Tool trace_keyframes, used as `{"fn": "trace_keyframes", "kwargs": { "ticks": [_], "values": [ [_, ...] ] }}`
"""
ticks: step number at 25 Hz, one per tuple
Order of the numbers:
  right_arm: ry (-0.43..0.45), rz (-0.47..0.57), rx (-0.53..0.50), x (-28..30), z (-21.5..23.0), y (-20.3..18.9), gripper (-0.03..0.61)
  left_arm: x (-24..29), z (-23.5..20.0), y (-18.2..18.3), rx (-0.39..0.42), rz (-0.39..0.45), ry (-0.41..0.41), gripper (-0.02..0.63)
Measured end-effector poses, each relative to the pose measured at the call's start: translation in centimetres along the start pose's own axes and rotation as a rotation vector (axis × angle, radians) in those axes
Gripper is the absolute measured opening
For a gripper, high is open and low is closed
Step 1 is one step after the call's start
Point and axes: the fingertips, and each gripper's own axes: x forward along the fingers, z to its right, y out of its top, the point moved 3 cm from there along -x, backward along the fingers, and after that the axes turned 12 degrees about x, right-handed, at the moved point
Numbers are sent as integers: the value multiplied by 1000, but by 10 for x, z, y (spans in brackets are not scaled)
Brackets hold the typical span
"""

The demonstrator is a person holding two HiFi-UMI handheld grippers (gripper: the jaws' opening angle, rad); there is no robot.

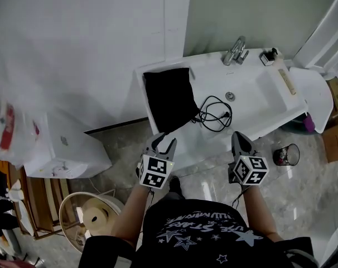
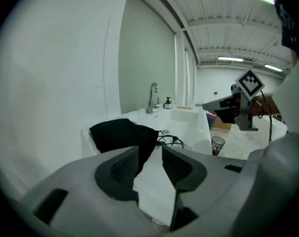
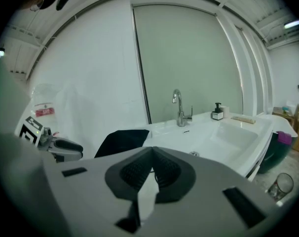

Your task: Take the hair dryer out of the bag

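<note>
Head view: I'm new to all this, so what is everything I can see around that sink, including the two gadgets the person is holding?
bag: one, black, lying on the left end of the basin's counter
cord: one, black, coiled on the counter just right of the bag
basin: one, white, against the wall
tap: one, silver, at the basin's back edge
pump bottle: one, dark, right of the tap
cup: one, clear, on the floor below the basin's right end
left gripper: one, grey, jaws open, empty, short of the bag
right gripper: one, grey, jaws shut, empty
</note>
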Motion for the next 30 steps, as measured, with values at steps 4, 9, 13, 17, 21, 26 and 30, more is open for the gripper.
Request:
{"fn": "trace_keyframes", "kwargs": {
  "ticks": [4, 9, 13, 17, 21, 26, 30],
  "values": [
    [-3, 5, 14, 20, -4, 10, 6, 27, -12, -11, 112, -71, -5, 273],
    [5, -21, 21, 35, -2, 6, 6, 53, -12, -26, 329, -185, 10, 378],
    [30, -42, 36, 45, 3, 7, 6, 66, -18, -33, 376, -232, 76, 382],
    [78, -73, 20, 60, 10, 12, 6, 73, -24, -43, 387, -304, 133, 382],
    [124, -95, 0, 76, 18, 22, 6, 75, -33, -44, 330, -331, 197, 351],
    [177, -125, 4, 91, 24, 25, 6, 74, -43, -39, 268, -364, 276, 211],
    [226, -151, -9, 101, 22, 22, 6, 74, -45, -30, 256, -386, 312, 75]
  ]
}}
